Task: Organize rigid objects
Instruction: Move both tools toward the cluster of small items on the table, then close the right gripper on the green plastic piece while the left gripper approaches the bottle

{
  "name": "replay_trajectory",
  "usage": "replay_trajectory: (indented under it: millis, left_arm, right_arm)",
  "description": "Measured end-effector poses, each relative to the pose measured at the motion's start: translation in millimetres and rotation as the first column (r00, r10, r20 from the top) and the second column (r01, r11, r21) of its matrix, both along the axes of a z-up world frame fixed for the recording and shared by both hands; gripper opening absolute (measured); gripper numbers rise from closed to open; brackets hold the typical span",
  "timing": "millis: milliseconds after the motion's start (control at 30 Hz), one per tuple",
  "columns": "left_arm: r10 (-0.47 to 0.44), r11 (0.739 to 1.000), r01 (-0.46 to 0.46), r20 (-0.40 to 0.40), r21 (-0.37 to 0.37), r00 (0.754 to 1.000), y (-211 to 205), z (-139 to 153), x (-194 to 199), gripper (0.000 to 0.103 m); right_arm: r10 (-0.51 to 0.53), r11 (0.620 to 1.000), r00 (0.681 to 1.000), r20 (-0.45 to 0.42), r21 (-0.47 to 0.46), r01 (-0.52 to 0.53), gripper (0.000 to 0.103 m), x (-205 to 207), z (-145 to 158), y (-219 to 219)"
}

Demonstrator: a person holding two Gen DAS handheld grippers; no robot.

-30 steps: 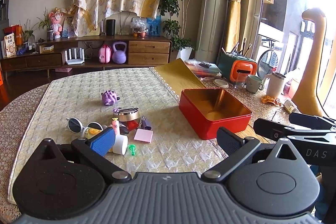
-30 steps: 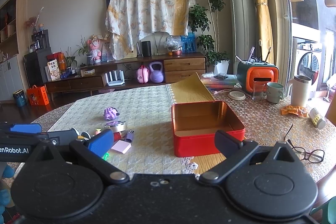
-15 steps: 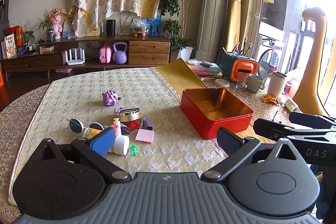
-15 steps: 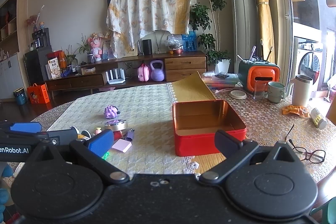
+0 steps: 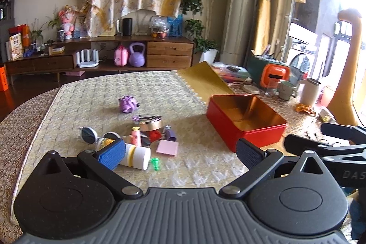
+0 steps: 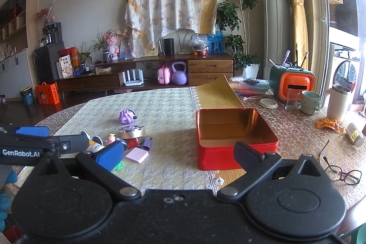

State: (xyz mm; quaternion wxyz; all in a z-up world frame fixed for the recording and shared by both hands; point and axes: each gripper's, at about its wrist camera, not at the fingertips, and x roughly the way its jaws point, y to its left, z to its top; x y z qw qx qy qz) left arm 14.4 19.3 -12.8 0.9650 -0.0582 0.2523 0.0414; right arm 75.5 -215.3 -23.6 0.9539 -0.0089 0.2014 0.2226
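Left claw (image 5: 180, 153) wide open, holding nothing; small items lie just ahead of its left finger, white bottle (image 5: 136, 156) nearest, pink pad (image 5: 167, 148) between the fingers. Right claw (image 6: 178, 154) wide open, empty; red tin (image 6: 235, 136) just ahead of its right finger, bare inside

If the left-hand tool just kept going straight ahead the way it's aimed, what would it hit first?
Probably the mat itself, near the pink pad. The left gripper has its jaws wide open, the pad lying between them in view. The white bottle sits by its left finger. Depth is hard to judge.
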Motion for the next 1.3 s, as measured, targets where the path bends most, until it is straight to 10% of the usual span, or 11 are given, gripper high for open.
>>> replay_trajectory:
  millis: [733, 1300]
  left_arm:
    - [0.185, 0.979, -0.166, -0.175, 0.115, 0.967, 69.7, -77.7, 89.0, 0.103]
    - [0.405, 0.912, -0.404, -0.298, 0.070, 0.864, 94.6, -87.0, 149.6, 0.103]
  right_arm:
    - [0.198, 0.969, 0.975, -0.098, -0.130, -0.210, 0.102, 74.7, -33.5, 48.5]
    - [0.392, 0.876, 0.905, -0.167, -0.235, -0.422, 0.098, 96.0, -68.6, 117.7]
